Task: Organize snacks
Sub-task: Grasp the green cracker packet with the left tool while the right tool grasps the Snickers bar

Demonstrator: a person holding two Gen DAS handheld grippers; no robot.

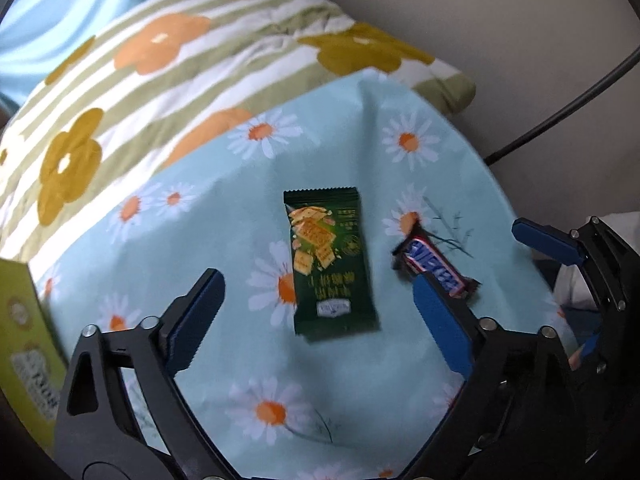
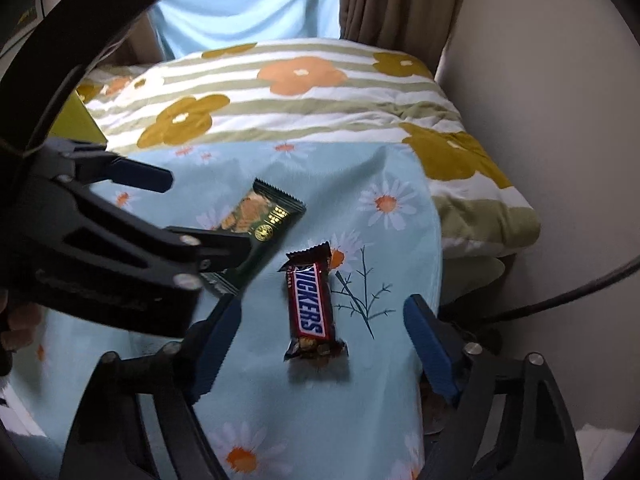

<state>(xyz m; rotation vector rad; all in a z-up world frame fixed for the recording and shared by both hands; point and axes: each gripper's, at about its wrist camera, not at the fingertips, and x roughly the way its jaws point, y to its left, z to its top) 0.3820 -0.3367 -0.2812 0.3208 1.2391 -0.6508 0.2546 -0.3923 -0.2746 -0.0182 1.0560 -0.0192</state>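
Note:
A dark green cracker packet (image 1: 332, 264) lies flat on the daisy-print cloth (image 1: 224, 216). My left gripper (image 1: 320, 304) hovers over it, open, with the packet between its blue pads and untouched. To its right lies a Snickers bar (image 1: 436, 268). In the right wrist view the Snickers bar (image 2: 310, 304) lies lengthwise between the fingers of my right gripper (image 2: 324, 344), which is open with clear gaps on both sides. The left gripper (image 2: 208, 216) reaches in from the left there and partly covers the green packet (image 2: 260, 216). The right gripper (image 1: 568, 292) shows at the left wrist view's right edge.
A yellow-green box (image 1: 28, 340) stands at the left edge of the cloth. Behind it lies a striped quilt with orange and mustard flowers (image 2: 300, 100). The cloth drops off at the right (image 2: 436, 280), where a black cable (image 2: 560, 296) runs along a beige wall.

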